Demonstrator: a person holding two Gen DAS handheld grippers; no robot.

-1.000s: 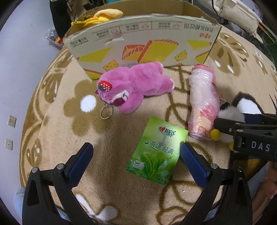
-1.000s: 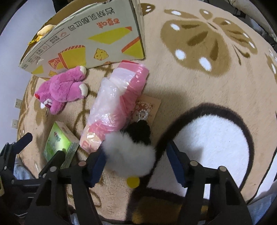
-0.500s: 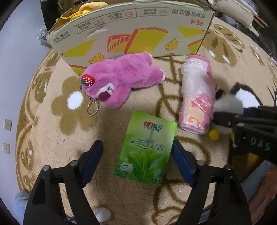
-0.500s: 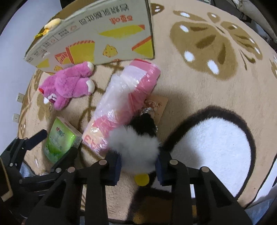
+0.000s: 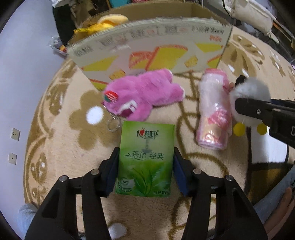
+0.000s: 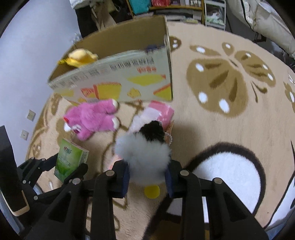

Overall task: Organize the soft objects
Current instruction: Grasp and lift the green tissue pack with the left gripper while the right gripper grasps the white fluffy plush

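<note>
My left gripper (image 5: 145, 172) is shut on a green tissue pack (image 5: 146, 158) and holds it just above the rug. My right gripper (image 6: 147, 176) is shut on a white and black fluffy plush (image 6: 145, 149) with yellow feet, lifted off the rug; it also shows in the left wrist view (image 5: 248, 94). A pink plush bear (image 5: 142, 96) lies in front of the open cardboard box (image 5: 147, 53). A pink plastic-wrapped bundle (image 5: 213, 110) lies to its right. A yellow plush (image 5: 107, 22) sits in the box.
The beige flower-patterned rug (image 6: 230, 114) has a white patch ringed in black (image 6: 230, 177) at the right. A wall with sockets (image 5: 14, 134) is at the left. Shelves and furniture (image 6: 175, 7) stand behind the box.
My left gripper closed on the green tissue pack. My right gripper closed on the fluffy plush and raised it, and both views now look over the box rim.
</note>
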